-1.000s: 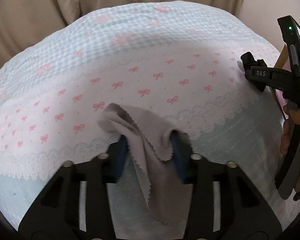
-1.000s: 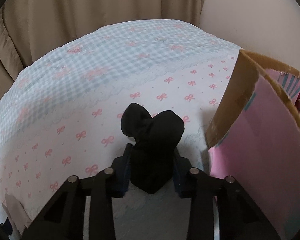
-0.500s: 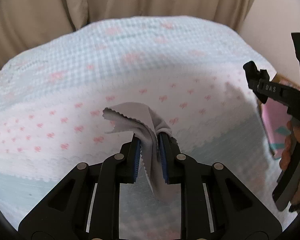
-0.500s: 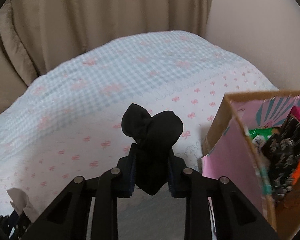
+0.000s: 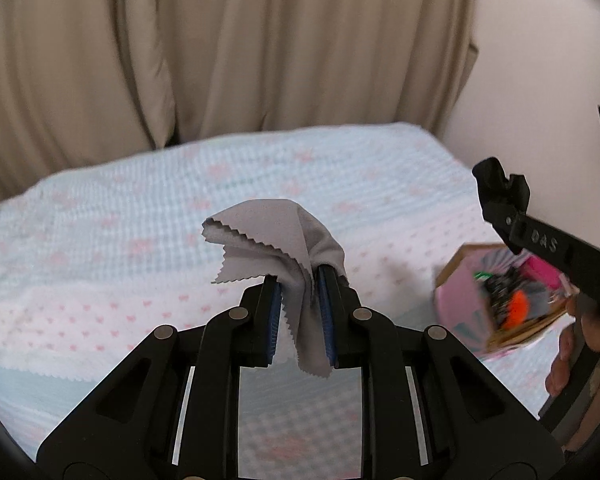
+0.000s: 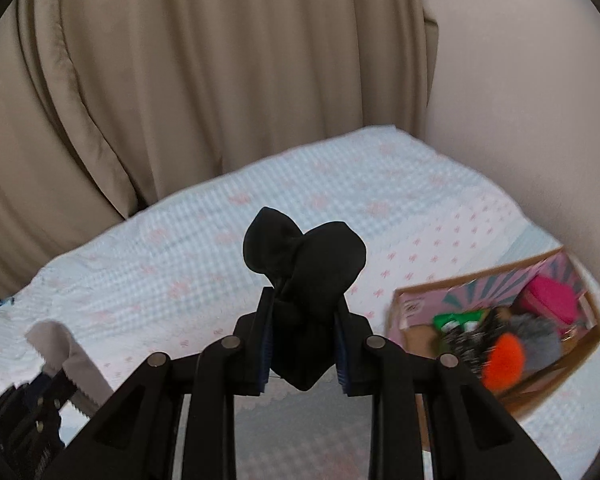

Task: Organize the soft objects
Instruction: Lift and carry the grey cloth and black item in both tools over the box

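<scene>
The left gripper [image 5: 298,280] is clamped on a grey cloth [image 5: 276,236], its pinked edges fanning out above the pads and a tail hanging below them. The right gripper [image 6: 302,304] is clamped on a black sock [image 6: 306,256], which bulges in two lobes above the jaws and pokes out in a point beneath. Both loads hang clear of the bed [image 6: 204,248].

The step in hand looks like carrying both pieces to the box [image 6: 420,300], which lies ahead and to the right of the right gripper, and farther right of the left one. It already holds a pink pouch [image 6: 552,300], an orange pom [image 6: 504,360] and some grey fluff [image 6: 540,336], so free room seems to be at its near end, by the cardboard wall.

To do this well:
- Keep both grips firm through the carry; the cloth is thin and held by a narrow fold, so a slack pad could let it slip.
- Stay high enough that the hanging tail of the cloth clears the box rim rather than snagging on it.
- Bring the right gripper in first, since it is nearer; the left would otherwise have to cross in front of it, and the two already sit close side by side.
- Lower each piece well inside the walls before letting go, so nothing drapes over the edge.
- Open wide on release: the sock is bunched thick between the pads and may cling to one.

The box looks light and could shift if nudged, so descend from above rather than sweeping in from the side.
</scene>
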The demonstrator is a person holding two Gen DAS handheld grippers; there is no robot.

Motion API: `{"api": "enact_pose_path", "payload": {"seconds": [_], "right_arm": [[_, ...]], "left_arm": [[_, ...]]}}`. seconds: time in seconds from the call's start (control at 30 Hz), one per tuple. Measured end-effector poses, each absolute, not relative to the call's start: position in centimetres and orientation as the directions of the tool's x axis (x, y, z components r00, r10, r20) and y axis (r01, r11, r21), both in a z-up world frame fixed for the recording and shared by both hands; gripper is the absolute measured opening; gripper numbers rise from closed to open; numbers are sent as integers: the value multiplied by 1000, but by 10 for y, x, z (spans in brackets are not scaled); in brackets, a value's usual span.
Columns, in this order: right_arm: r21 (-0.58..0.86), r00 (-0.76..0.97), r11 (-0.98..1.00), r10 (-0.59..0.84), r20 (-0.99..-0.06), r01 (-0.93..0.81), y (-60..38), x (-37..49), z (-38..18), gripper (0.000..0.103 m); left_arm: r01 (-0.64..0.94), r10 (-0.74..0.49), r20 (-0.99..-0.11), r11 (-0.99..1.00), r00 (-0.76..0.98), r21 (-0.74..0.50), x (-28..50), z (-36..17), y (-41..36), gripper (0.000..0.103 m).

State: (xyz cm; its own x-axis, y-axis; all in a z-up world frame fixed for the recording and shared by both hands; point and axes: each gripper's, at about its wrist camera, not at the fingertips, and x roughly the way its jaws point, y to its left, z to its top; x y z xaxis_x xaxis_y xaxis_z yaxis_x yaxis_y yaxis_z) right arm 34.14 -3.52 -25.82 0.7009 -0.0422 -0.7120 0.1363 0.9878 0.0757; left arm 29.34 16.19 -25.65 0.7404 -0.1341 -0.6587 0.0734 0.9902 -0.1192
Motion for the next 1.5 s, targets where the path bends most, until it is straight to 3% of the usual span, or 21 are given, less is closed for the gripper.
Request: {"api": "enact_pose_path", "payload": {"seconds": [0.3,0.6,1.0,1.5], "right_arm": [[62,715,990,-49,-697,128,-89,287,-172,24],[17,666,992,-71,-742,125,-174,255,-140,24],[25,574,1000,11,-819,16,-292,279,-170,24],[185,351,968,235,-906,-172,-329,355,-277,24]], "left_arm": [[177,-231,-632,973,740,-149,281,-175,100,16],[237,-295,-659,955,692,-179,278,-155,10,16],[171,-266,-754,964,601,-204,309,-207,-121,16],[105,-184,-885,983,427,-154,345,-324,-201,16]]}}
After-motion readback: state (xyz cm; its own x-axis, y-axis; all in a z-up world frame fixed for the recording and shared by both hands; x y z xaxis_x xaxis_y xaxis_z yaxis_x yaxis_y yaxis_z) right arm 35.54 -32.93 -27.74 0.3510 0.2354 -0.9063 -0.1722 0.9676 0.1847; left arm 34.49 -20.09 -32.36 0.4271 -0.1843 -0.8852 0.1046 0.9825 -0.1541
